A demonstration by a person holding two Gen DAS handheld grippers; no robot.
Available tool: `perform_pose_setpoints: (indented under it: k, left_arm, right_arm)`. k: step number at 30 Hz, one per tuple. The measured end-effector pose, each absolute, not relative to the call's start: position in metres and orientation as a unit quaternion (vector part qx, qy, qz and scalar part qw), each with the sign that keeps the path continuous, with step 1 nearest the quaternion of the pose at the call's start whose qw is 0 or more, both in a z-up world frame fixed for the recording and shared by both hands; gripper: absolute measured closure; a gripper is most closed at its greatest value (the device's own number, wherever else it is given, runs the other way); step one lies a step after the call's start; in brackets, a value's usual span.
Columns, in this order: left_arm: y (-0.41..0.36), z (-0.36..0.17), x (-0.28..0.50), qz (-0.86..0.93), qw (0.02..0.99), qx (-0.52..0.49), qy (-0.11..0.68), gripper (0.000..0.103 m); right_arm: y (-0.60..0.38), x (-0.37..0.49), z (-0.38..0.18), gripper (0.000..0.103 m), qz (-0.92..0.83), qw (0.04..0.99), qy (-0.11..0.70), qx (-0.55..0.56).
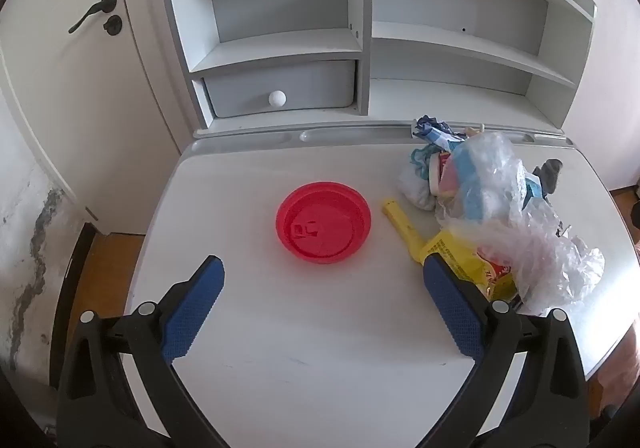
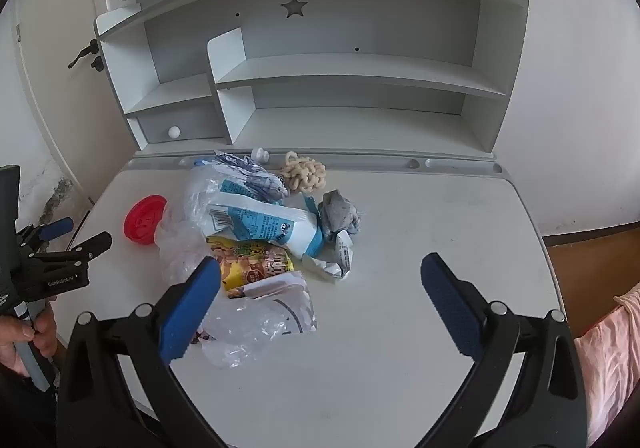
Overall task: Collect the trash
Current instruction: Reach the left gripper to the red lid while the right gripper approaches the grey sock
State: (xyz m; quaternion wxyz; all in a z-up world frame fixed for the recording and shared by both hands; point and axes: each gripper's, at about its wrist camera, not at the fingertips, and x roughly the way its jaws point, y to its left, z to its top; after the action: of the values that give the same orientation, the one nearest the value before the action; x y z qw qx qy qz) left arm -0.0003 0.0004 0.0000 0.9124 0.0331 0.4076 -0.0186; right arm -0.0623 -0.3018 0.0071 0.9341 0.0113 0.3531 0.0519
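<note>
On white desk (image 1: 280, 328), crinkled wrappers (image 2: 256, 232) beside round red lid (image 1: 323, 227); left gripper (image 1: 322, 272), right gripper (image 2: 320, 268) spread wide, empty

White desk (image 1: 320, 328) carries a red lid (image 1: 323, 221) beside a trash pile (image 2: 256, 232).

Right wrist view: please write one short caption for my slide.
Open right gripper above a white desk, facing a heap of crumpled plastic wrappers beside a round red plastic lid.

Right gripper (image 2: 320, 280), jaws wide apart, above the surface (image 2: 440, 216); trash pile (image 2: 256, 232) beside red lid (image 2: 144, 220).
</note>
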Motion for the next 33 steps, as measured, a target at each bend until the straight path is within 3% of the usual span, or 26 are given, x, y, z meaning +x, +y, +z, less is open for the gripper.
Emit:
perform_pose_setpoints:
  k: [33]
  left_arm:
    - [0.014,-0.01,0.004,-0.008,0.911,0.031,0.411,0.006]
  right_arm:
    - [-0.305,-0.064,0.01,0.006,0.049,0.934,0.352,0.015]
